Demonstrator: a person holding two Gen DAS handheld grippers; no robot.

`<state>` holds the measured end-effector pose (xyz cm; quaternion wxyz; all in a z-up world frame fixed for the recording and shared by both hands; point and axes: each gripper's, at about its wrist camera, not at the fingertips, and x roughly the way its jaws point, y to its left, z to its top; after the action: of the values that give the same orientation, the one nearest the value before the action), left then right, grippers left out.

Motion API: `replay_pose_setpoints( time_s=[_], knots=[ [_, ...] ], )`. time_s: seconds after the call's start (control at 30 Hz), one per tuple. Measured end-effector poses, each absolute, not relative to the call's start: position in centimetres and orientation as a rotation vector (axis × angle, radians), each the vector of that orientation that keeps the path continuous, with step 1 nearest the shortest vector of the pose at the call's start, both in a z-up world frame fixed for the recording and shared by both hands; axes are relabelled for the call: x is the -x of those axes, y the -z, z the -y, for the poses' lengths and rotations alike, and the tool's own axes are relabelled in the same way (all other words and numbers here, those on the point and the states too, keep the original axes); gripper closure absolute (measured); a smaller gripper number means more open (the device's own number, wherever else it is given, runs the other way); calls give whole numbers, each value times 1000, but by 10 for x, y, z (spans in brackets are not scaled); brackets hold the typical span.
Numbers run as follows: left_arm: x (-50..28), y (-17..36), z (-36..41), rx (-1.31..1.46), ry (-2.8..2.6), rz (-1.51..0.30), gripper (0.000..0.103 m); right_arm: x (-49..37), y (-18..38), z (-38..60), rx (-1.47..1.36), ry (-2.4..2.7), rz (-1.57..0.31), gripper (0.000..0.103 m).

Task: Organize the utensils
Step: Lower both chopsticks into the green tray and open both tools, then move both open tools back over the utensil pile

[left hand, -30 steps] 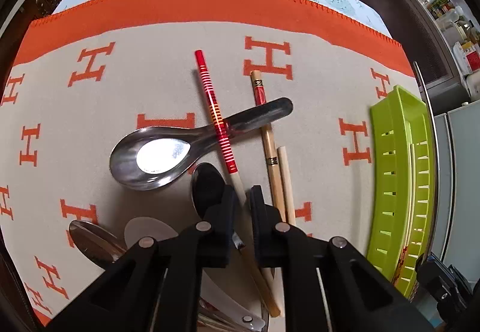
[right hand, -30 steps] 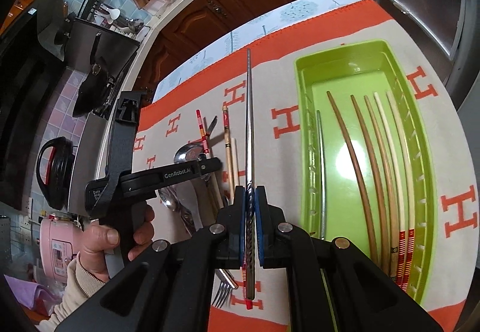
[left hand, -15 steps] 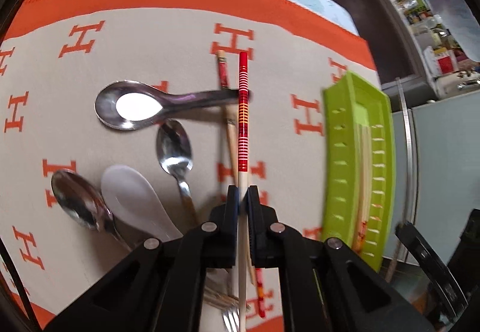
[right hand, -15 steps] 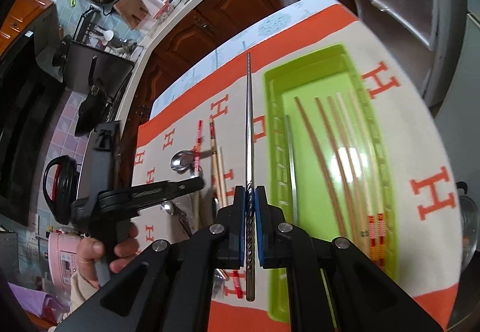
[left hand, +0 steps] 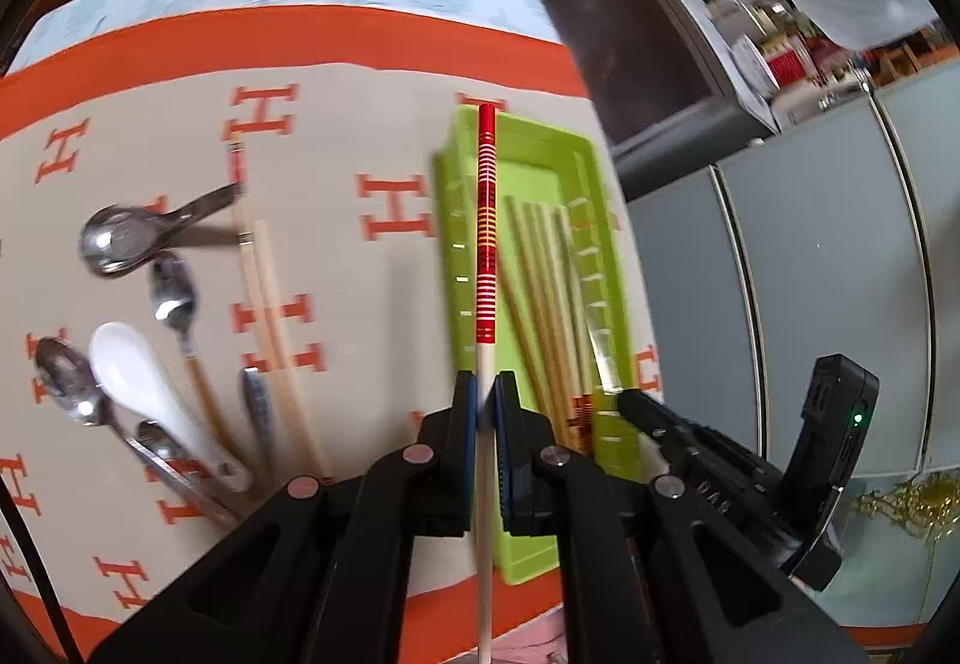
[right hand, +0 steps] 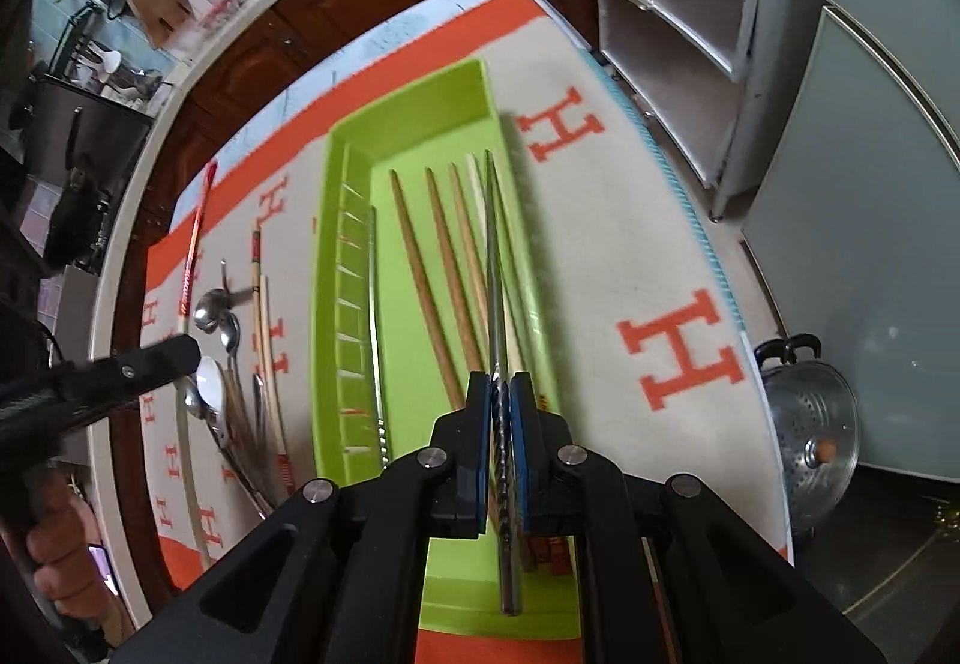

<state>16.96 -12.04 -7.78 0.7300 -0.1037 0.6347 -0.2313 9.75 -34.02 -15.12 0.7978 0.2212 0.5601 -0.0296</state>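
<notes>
left tool (left hand: 486, 412) pinches the red striped chopstick (left hand: 485, 238) lengthwise over the green tray (left hand: 534, 562) ahead; right tool (right hand: 503, 412) clamps a metal chopstick (right hand: 493, 268) likewise, both aligned for dropping in.

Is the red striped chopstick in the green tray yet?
Not yet. The red striped chopstick is clamped in the left gripper, held over the green plastic tray.

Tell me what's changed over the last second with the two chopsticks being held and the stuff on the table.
The left gripper closed on the red striped chopstick, lifted it off the big spoon and carried it right, over the green tray. The right gripper kept its grip on the metal chopstick and swung it over the tray. The spoons, loose chopsticks and tray contents stayed put.
</notes>
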Motion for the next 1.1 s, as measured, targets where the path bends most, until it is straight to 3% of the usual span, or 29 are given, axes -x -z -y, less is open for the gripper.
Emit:
replay_pose_setpoints(
  time_s=[0.4,0.57,0.73,0.9,1.1],
  knots=[
    [-169,105,195,143,508,-1435,99,-67,120,360,-530,106,-1066,91],
    [-164,115,203,104,491,-1442,78,-50,108,371,-561,122,-1036,91],
    [-150,111,193,31,473,-1417,76,-38,103,375,-575,122,-1030,91],
    [-133,101,169,16,460,-1388,65,-39,108,364,-563,101,-1051,91],
    [-112,94,128,12,435,-1354,64,-48,117,340,-537,69,-1086,91]
  ],
)
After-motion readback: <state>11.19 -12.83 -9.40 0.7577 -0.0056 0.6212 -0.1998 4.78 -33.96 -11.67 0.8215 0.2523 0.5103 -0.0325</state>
